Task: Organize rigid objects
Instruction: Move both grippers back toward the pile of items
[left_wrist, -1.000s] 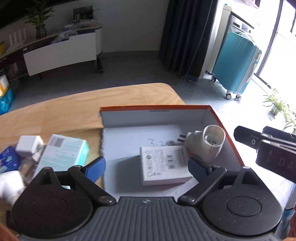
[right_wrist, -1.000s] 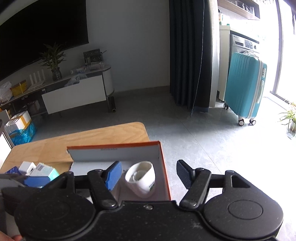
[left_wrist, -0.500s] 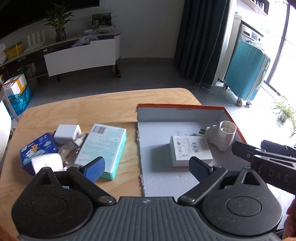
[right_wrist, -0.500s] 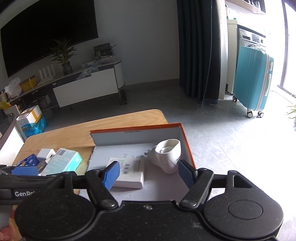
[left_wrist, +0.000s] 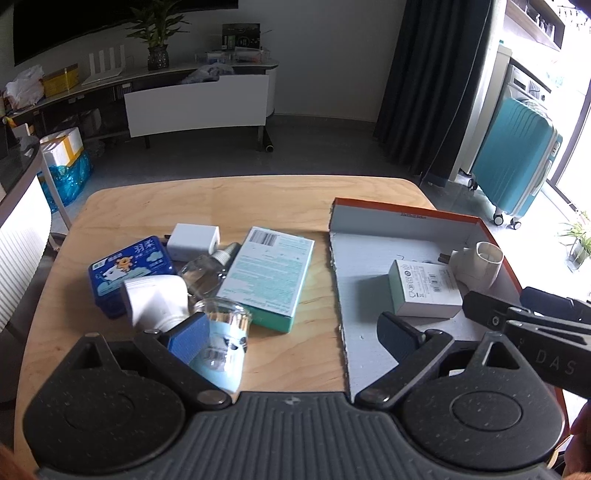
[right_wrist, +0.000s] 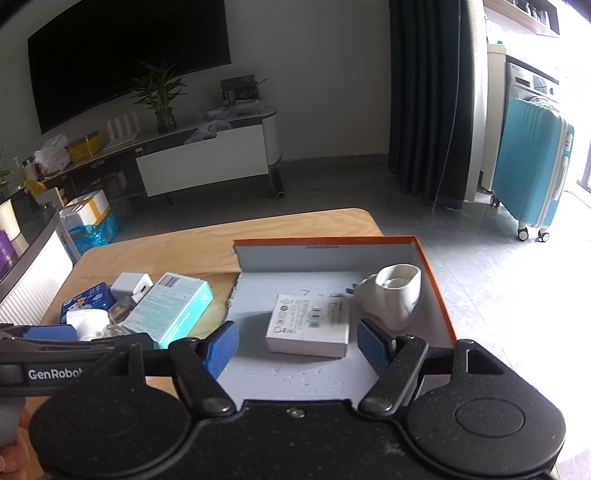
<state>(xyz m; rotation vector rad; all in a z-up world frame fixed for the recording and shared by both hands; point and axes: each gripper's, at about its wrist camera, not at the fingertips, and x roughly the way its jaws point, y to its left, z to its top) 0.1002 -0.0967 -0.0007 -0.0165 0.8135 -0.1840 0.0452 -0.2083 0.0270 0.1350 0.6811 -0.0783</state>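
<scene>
An orange-rimmed shallow box (left_wrist: 406, 216) lies on the right of the wooden table. In it are a small white carton (left_wrist: 424, 288) and a white plug adapter (left_wrist: 476, 264). Left of the box lies a pile: a teal carton (left_wrist: 269, 273), a blue tin (left_wrist: 129, 269), a white charger (left_wrist: 192, 240), a clear bottle (left_wrist: 203, 273) and a jar with a light blue label (left_wrist: 221, 343). My left gripper (left_wrist: 291, 336) is open and empty above the table, between pile and box. My right gripper (right_wrist: 297, 345) is open and empty over the white carton (right_wrist: 308, 323), near the adapter (right_wrist: 395, 295).
The table (left_wrist: 229, 199) has rounded corners and bare wood at the back. Beyond it are a grey floor, a low white TV cabinet (left_wrist: 195, 103), a dark curtain and a teal suitcase (left_wrist: 513, 158). The box's orange wall (right_wrist: 439, 295) stands at the table's right edge.
Both grippers have drawn back toward me and shifted left, so the pile left of the box has come into view. The right gripper's jaws stand a little wider.
</scene>
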